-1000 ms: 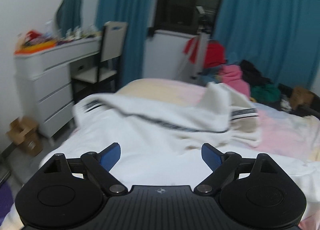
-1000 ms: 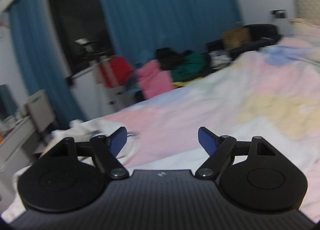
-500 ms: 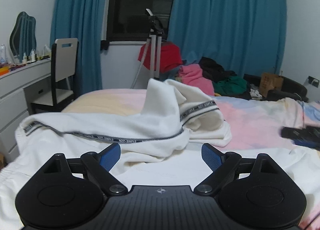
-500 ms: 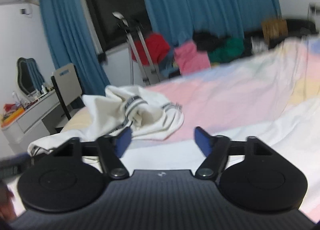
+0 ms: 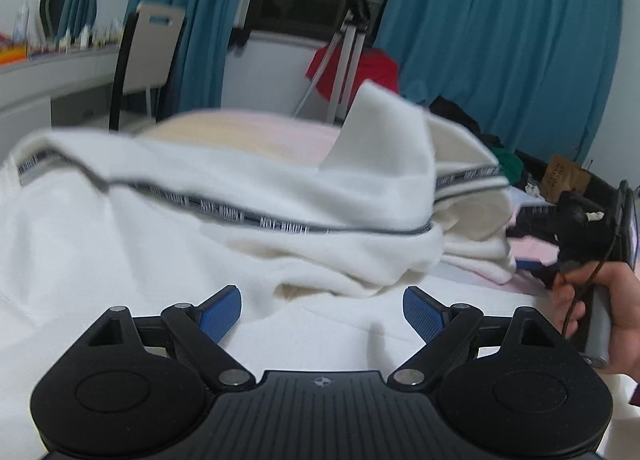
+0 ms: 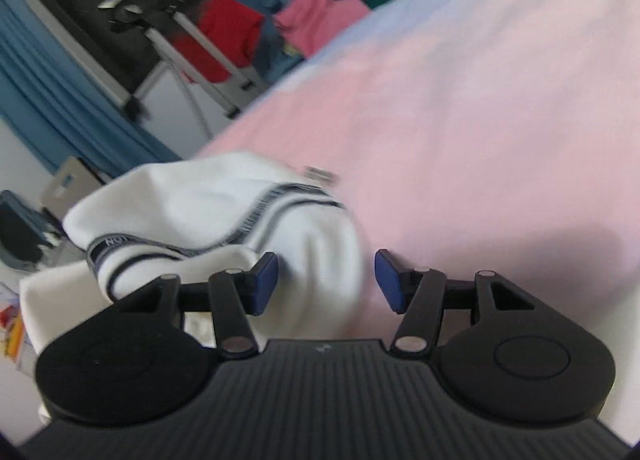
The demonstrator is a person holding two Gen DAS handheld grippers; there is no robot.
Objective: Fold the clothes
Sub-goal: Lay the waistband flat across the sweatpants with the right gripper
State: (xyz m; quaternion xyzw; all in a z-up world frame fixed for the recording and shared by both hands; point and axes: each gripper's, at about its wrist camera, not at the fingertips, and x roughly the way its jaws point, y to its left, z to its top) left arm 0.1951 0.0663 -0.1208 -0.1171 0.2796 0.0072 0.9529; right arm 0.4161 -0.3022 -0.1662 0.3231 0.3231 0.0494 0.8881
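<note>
A white garment (image 5: 256, 196) with dark lettered stripe trim lies crumpled on the bed. My left gripper (image 5: 322, 310) is open and empty, just above the garment's near flat part. My right gripper (image 6: 326, 280) is open, its jaws on either side of the garment's striped end (image 6: 248, 220), with white cloth between them. In the left wrist view the right gripper (image 5: 576, 232) shows at the right edge, held by a hand, at the garment's right end.
The bed (image 6: 460, 140) has a pink and pastel sheet. Behind it stand a tripod (image 5: 344, 44), blue curtains (image 5: 500, 40), a pile of red, pink and green clothes (image 6: 320, 16), a chair (image 5: 148, 56) and a white dresser (image 5: 44, 80).
My right gripper has dropped and tilted towards the garment's striped end, which now lies between its jaws. My left gripper has moved closer to the garment. Both views are blurred by motion.
</note>
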